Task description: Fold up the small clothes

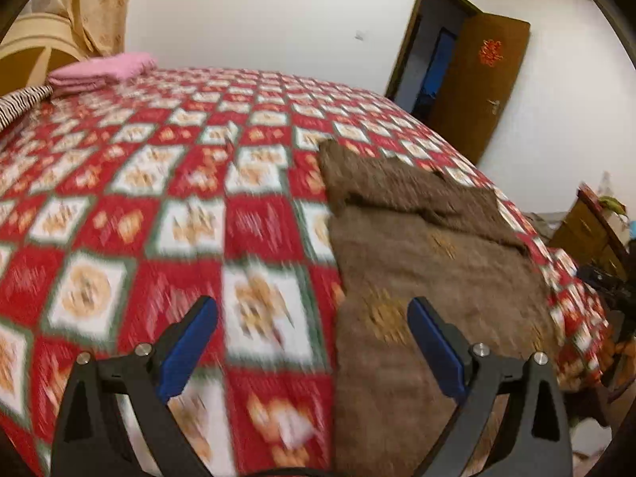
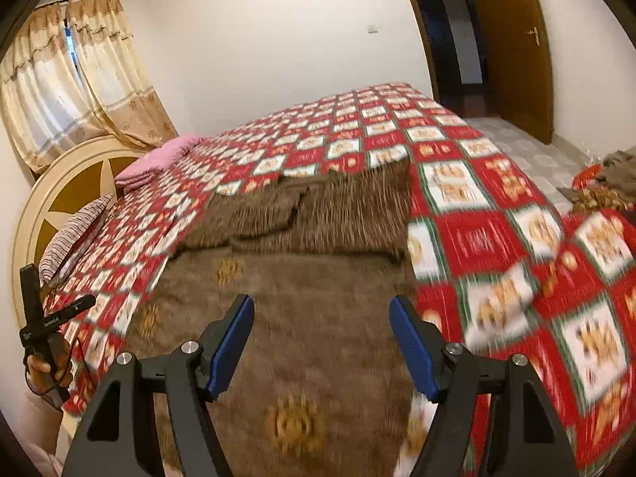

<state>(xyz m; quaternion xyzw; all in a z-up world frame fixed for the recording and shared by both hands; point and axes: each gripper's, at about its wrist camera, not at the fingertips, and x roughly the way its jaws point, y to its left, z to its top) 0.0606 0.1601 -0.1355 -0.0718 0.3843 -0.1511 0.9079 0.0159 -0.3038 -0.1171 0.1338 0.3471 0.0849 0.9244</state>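
— Where's the brown garment (image 2: 302,278) now?

— Flat on the bed (image 2: 497,238), on the red checked cover, its far part folded over in a ridge.

— And the right tongs (image 2: 321,310)?

— Above its near part, blue pads wide apart, gripping nothing.

— The left tongs (image 1: 314,310)?

— Spread wide as well, empty. They hang over the garment's left edge, one finger (image 1: 435,342) above the brown cloth (image 1: 429,262), the other above bare cover.

— Anything else on the bed?

— A folded pink cloth (image 1: 101,69) up by the headboard (image 2: 51,198), well away.
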